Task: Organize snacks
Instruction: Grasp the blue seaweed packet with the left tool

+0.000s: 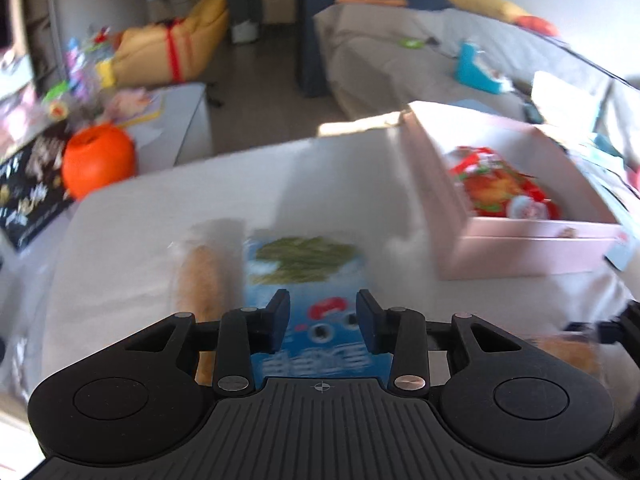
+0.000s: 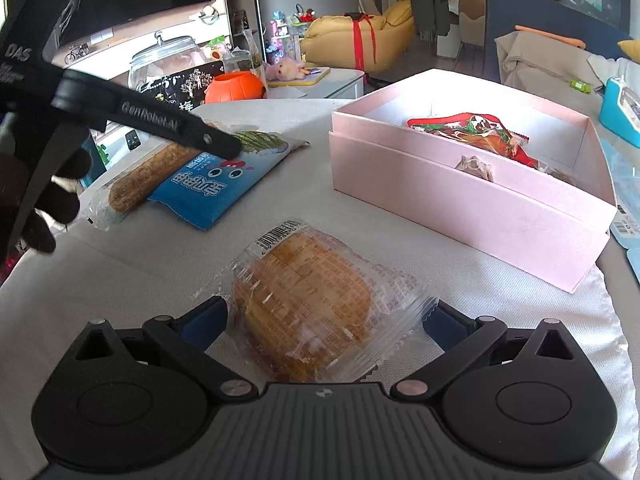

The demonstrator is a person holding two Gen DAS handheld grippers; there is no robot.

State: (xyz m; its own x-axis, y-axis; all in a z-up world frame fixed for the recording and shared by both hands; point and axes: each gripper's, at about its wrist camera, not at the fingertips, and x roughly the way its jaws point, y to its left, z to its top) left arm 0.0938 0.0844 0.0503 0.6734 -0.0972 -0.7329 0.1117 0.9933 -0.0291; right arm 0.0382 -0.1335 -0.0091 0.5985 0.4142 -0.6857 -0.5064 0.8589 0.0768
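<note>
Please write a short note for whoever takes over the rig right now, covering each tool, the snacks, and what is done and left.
Left tool: over the blue packet, jaws a little apart; the packet lies on the cloth, not lifted, and whether the pads touch it is unclear.
Right tool: jaws wide open around the wrapped bread, not gripping yet.
Snacks: a wrapped stick lies beside the blue packet, partly under it. The pink box already holds a red packet and some small brown pieces.
Done: red packet boxed.
Left: bread, blue packet and stick still on the cloth, to go into the box.
</note>
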